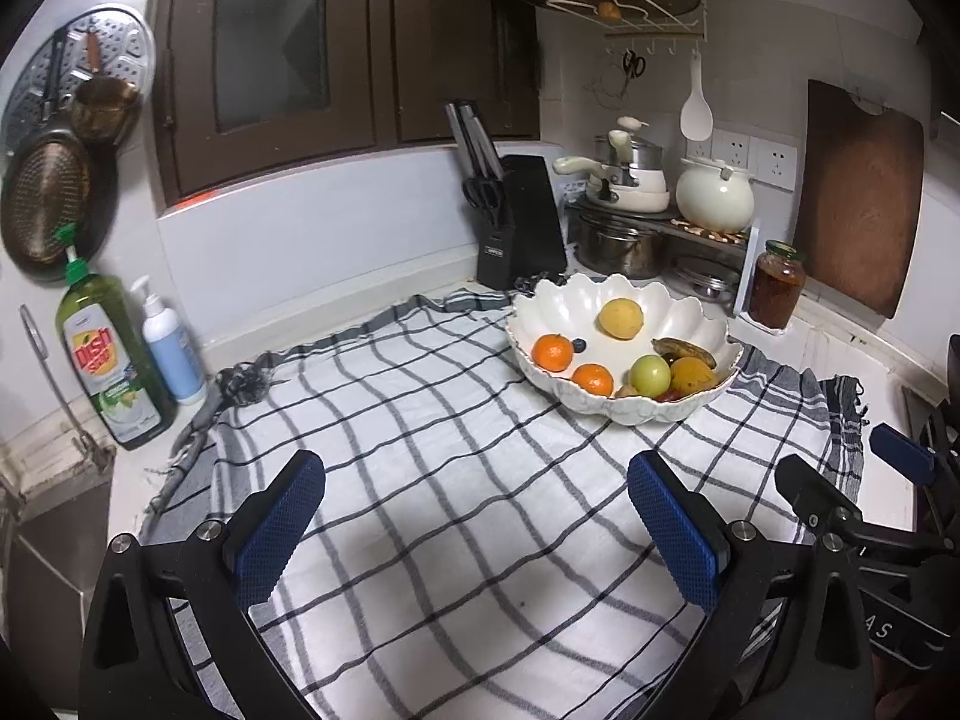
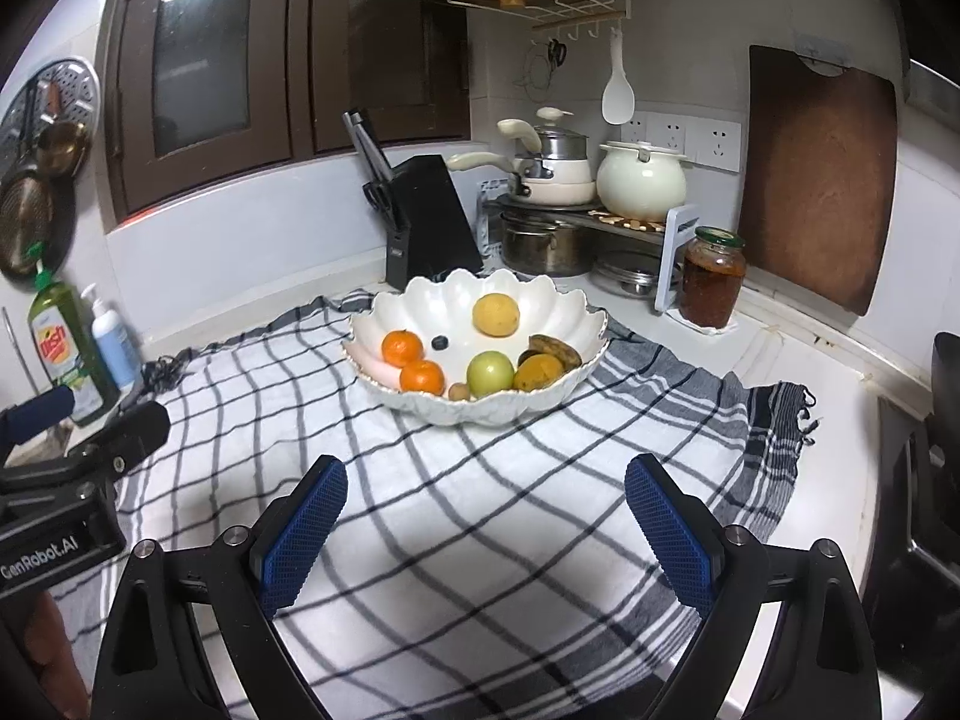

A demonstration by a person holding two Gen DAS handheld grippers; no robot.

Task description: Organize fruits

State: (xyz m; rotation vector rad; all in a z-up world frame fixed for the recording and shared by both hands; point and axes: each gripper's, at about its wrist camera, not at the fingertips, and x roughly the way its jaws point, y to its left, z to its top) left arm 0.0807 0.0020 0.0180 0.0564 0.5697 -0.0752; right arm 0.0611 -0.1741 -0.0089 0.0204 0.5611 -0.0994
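Observation:
A white scalloped bowl [image 1: 606, 300] [image 2: 540, 294] stands on a checked cloth [image 1: 456, 504] [image 2: 480, 540]. In it lie a yellow fruit [image 1: 620, 317] [image 2: 495, 314], two oranges [image 1: 552, 352] [image 2: 403, 347], a green apple [image 1: 650, 375] [image 2: 490, 373], a brownish banana [image 1: 684, 350] [image 2: 555, 347], a yellow-orange fruit [image 1: 693, 376] [image 2: 538, 373] and a blueberry [image 1: 578, 345] [image 2: 441, 342]. My left gripper [image 1: 477, 474] is open and empty, short of the bowl. My right gripper [image 2: 486, 477] is open and empty, just in front of the bowl.
A black knife block [image 1: 525, 222] [image 2: 429, 216], stacked pots on a rack [image 1: 636, 204] [image 2: 558, 204] and a jar [image 1: 777, 285] [image 2: 713, 277] stand behind the bowl. Dish soap [image 1: 111, 354] and a pump bottle [image 1: 171, 342] stand at the left. A cutting board [image 1: 861, 204] leans on the right wall.

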